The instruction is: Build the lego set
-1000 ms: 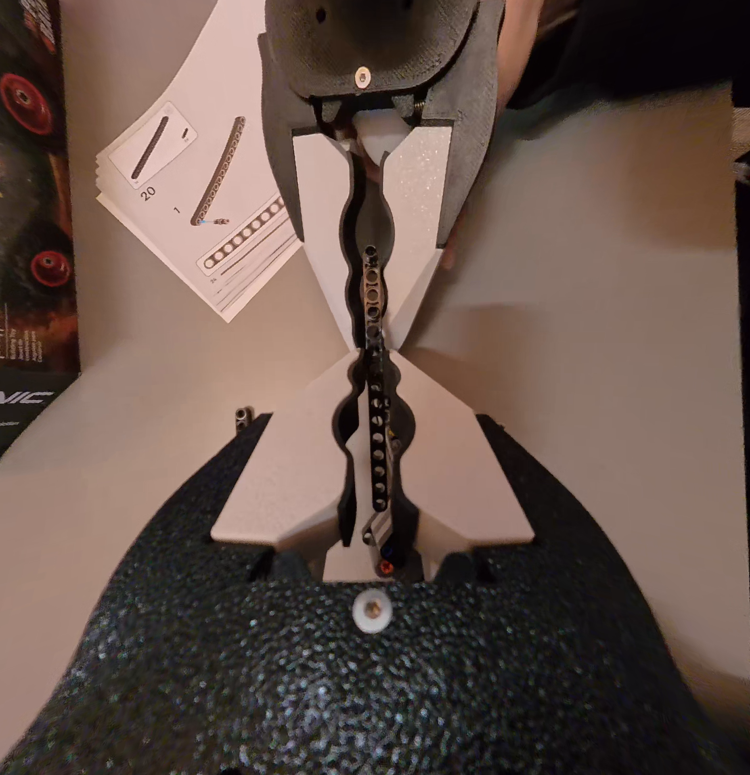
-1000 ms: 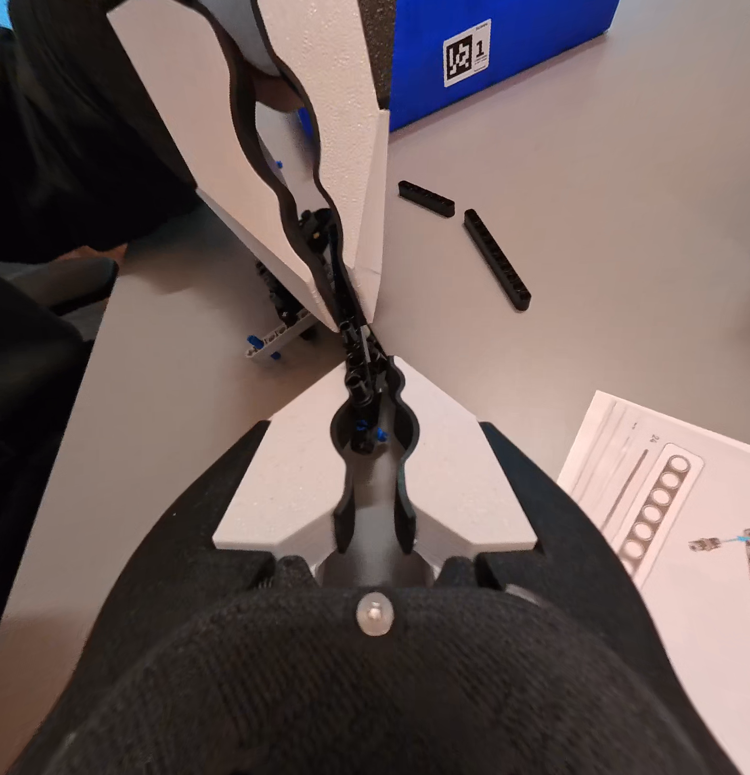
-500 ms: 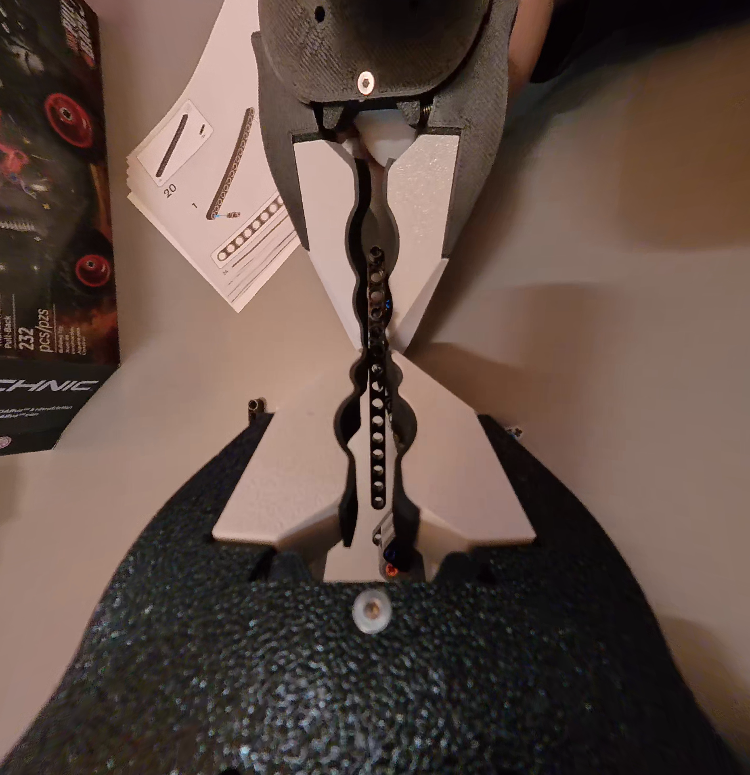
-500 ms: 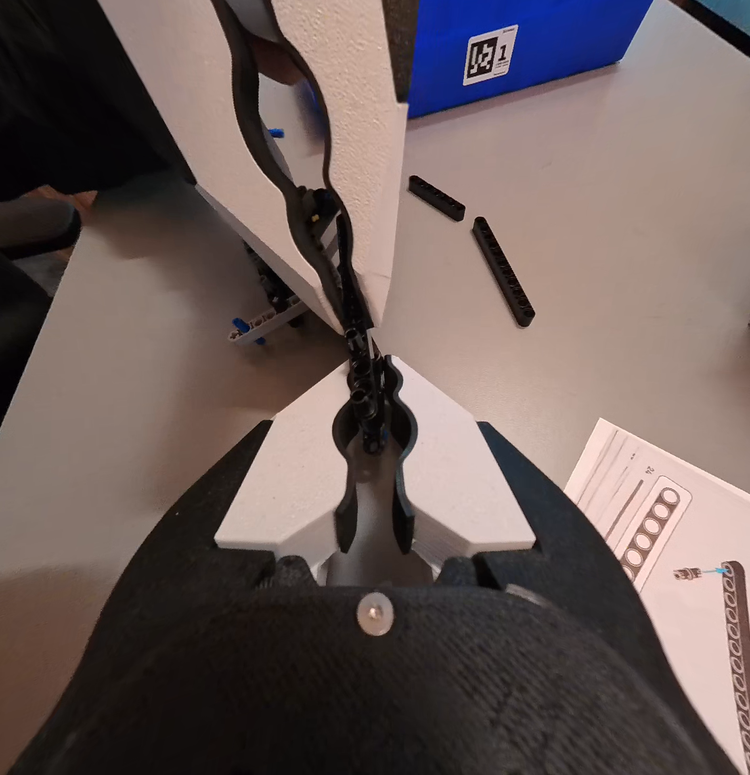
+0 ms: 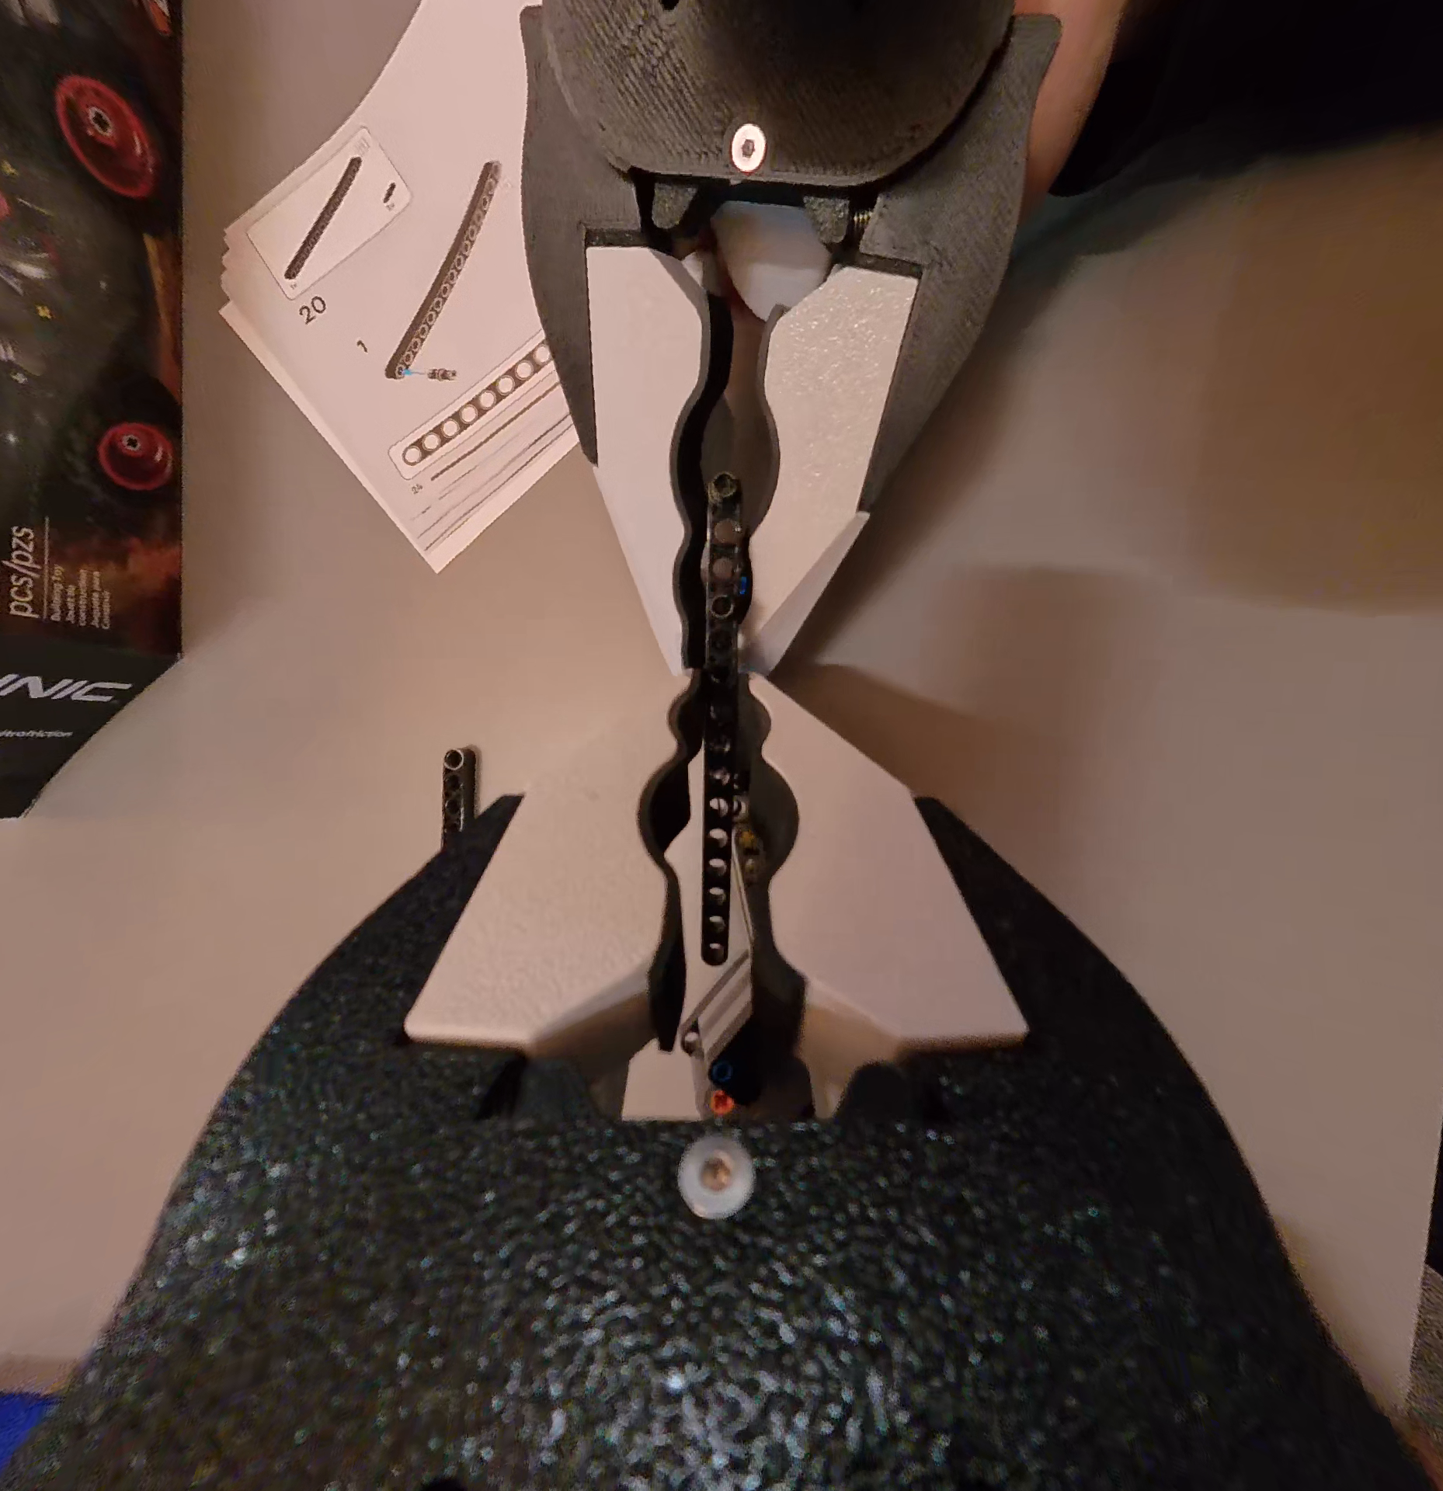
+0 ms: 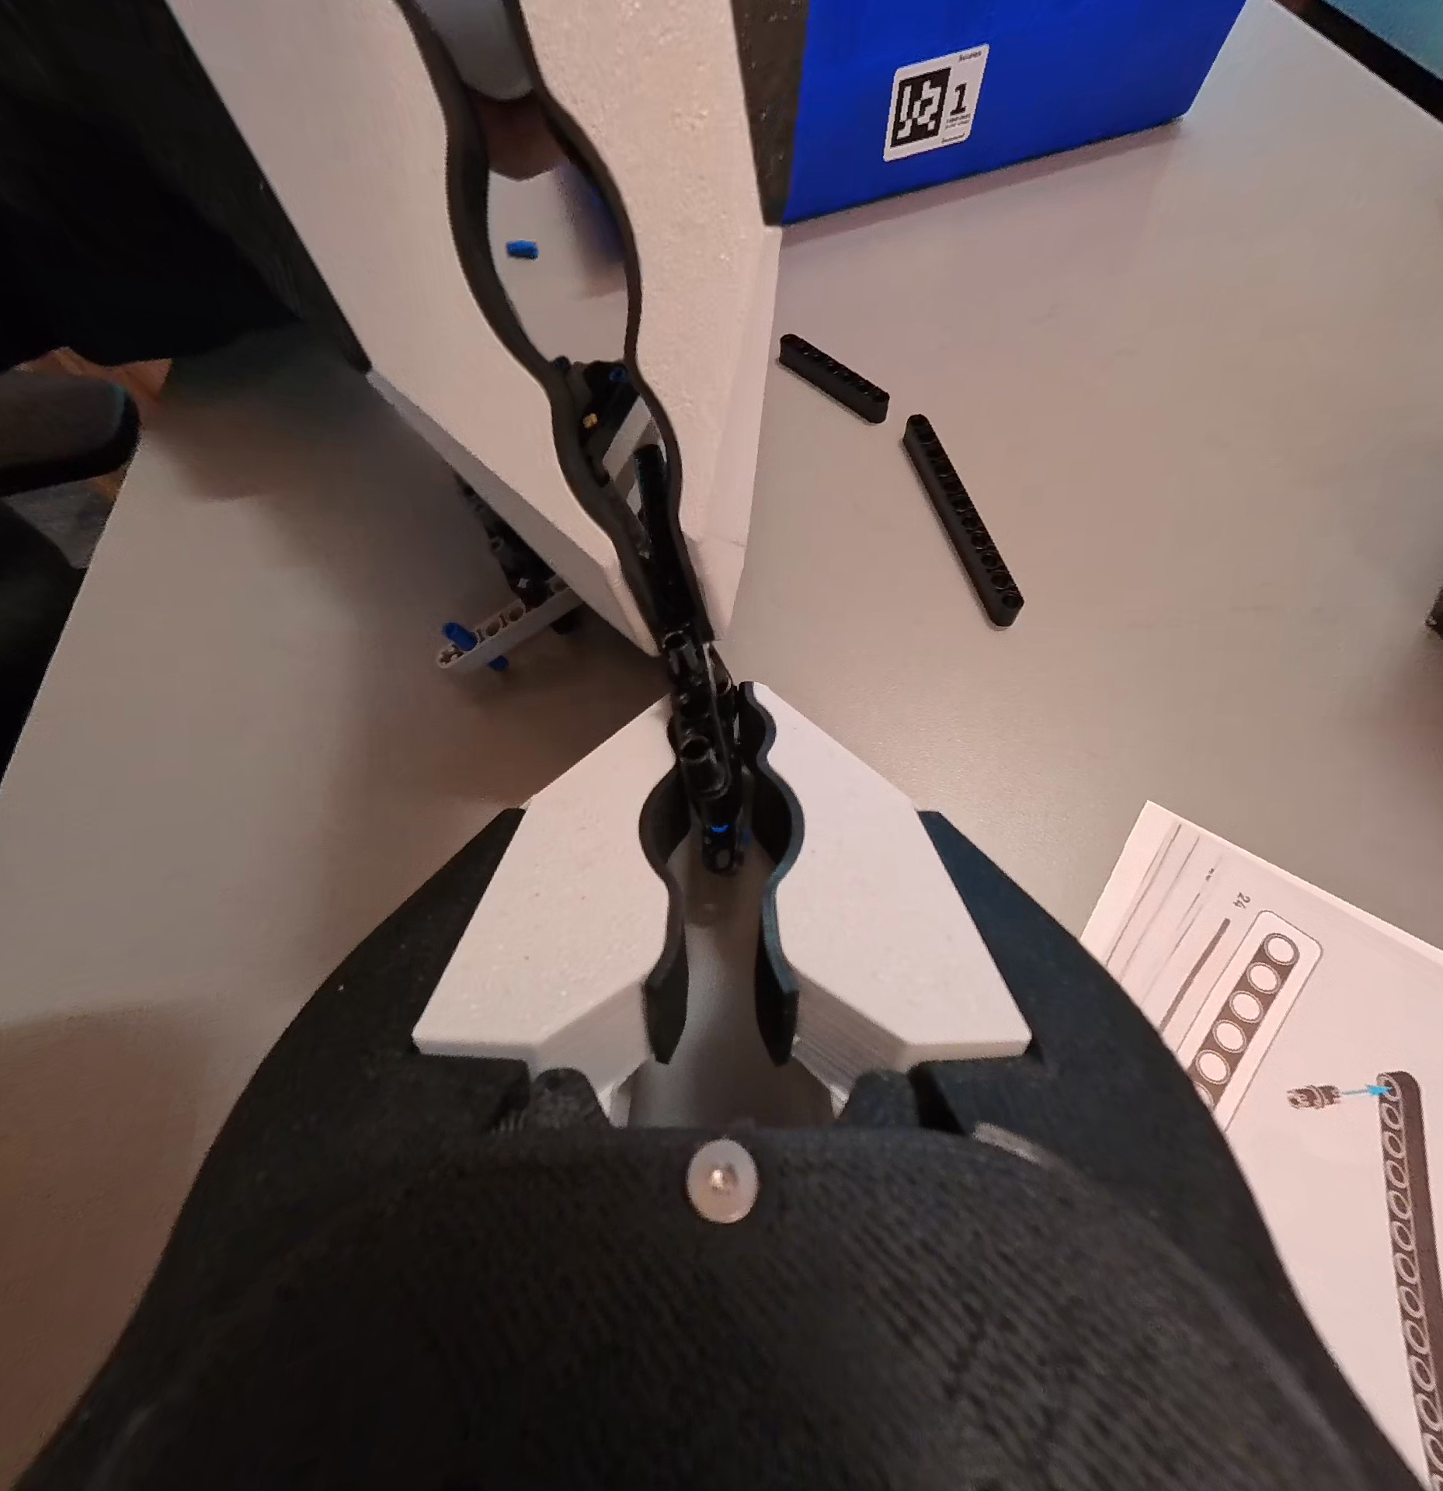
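A long black beam with holes (image 5: 722, 807) runs between both grippers, which meet tip to tip above the table. My left gripper (image 5: 718, 686) is shut on its near half. My right gripper (image 5: 718, 666) faces it from above in the left wrist view and is shut on the far end. In the right wrist view my right gripper (image 6: 714, 702) grips the beam's end (image 6: 702, 742), where a small blue part shows, and the left gripper (image 6: 686, 637) comes in from the top. A grey beam with blue pins (image 6: 500, 637) lies on the table under them.
An instruction booklet (image 5: 395, 339) lies open, also in the right wrist view (image 6: 1307, 1049). The set's dark box (image 5: 65, 323) is at the left. Two loose black beams (image 6: 960, 516) (image 6: 835, 387), a blue pin (image 6: 522, 248) and a blue box (image 6: 1025, 97) lie beyond. A short black beam (image 5: 458, 787) lies nearby. Only a small space, under 4 cm, lies between the two pairs of fingers.
Both grippers stay shut on the black beam. The joined pair has drifted slightly over the table, and the left gripper looms a little larger in the right wrist view.
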A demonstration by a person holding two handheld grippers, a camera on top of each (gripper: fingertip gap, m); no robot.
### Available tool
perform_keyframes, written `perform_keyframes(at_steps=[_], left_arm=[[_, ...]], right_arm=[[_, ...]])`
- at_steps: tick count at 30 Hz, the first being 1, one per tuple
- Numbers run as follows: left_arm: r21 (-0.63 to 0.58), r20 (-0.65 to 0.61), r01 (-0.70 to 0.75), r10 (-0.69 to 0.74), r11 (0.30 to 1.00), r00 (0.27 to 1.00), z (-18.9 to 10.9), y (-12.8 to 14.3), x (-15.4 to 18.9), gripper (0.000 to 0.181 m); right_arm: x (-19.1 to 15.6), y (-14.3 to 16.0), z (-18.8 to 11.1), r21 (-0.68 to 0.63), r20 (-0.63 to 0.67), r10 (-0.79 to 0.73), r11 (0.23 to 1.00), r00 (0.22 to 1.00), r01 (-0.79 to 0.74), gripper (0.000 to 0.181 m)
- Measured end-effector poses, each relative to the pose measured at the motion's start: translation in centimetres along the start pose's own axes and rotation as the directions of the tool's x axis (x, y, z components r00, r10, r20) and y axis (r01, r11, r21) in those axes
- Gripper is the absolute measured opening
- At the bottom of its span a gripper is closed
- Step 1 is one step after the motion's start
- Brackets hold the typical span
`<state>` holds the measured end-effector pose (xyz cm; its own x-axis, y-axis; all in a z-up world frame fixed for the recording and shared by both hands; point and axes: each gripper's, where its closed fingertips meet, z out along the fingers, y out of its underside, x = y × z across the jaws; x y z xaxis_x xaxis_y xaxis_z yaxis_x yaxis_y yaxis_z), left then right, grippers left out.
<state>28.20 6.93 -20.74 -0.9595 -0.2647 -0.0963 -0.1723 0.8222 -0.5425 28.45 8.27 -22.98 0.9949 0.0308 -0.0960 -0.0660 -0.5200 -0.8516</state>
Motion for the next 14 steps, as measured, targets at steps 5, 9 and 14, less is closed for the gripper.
perform_keyframes(at_steps=[5,9,14], left_arm=[[-0.023,0.031,0.024,-0.023,0.999,0.999,0.08,-0.05,-0.11,0.005],[-0.055,0.071,-0.007,0.011,0.998,0.997,0.03,0.02,-0.23,0.004],[-0.092,0.081,-0.016,0.024,0.996,0.996,-0.02,0.12,-0.26,0.004]], right_arm=[[0.06,0.02,0.04,-0.002,0.006,0.013,1.0,1.0,-0.013,0.006],[0.08,0.02,0.08,-0.002,0.018,0.029,1.0,0.999,-0.029,0.007],[0.07,0.02,0.15,-0.003,0.016,0.027,1.0,1.0,-0.027,0.007]])
